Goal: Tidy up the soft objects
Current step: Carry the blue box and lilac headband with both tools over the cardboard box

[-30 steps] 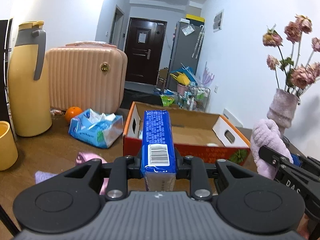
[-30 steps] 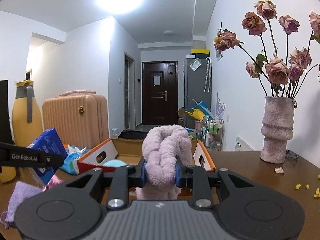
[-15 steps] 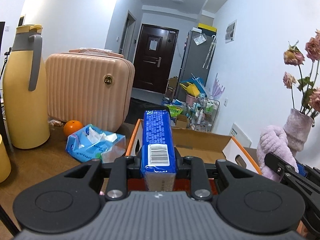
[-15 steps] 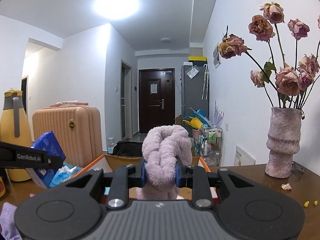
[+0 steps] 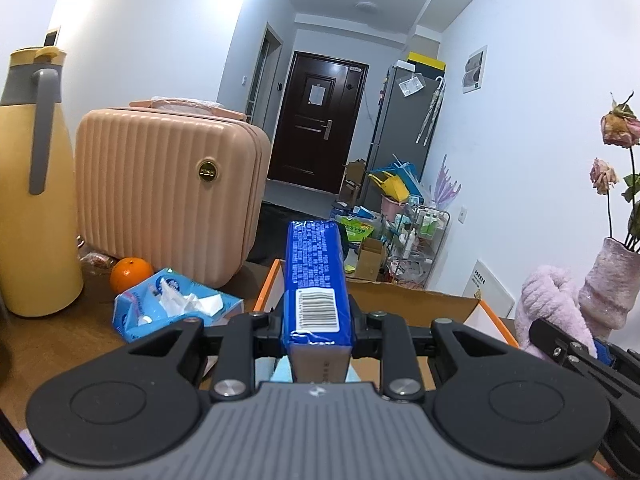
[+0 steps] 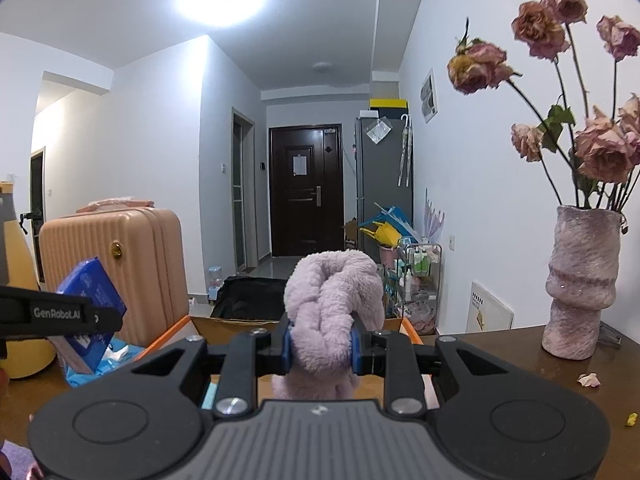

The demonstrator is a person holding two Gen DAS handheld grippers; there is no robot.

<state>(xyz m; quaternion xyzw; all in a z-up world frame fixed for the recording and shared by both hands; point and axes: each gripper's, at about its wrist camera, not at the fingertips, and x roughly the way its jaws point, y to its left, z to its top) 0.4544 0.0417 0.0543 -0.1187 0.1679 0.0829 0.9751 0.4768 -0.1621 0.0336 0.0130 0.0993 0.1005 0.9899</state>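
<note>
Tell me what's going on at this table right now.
A person is tidying soft things with a handheld gripper in each hand. The left gripper is shut on a blue tissue pack, and the right gripper is shut on a fluffy lilac towel. Both are held up over the near edge of an open cardboard box, not yet let go. An opened pack of tissues and an orange lie on the table by a pink suitcase.

- Blue tissue pack [image 5: 318, 280]: a long plastic-wrapped brick, barcode up, clamped lengthwise in the left claw [image 5: 318, 326] above the cardboard box [image 5: 452, 306].
- Lilac plush towel [image 6: 334, 300]: fluffy, twisted into a knot, pinched upright in the right claw [image 6: 320, 346] over the same box.
</note>
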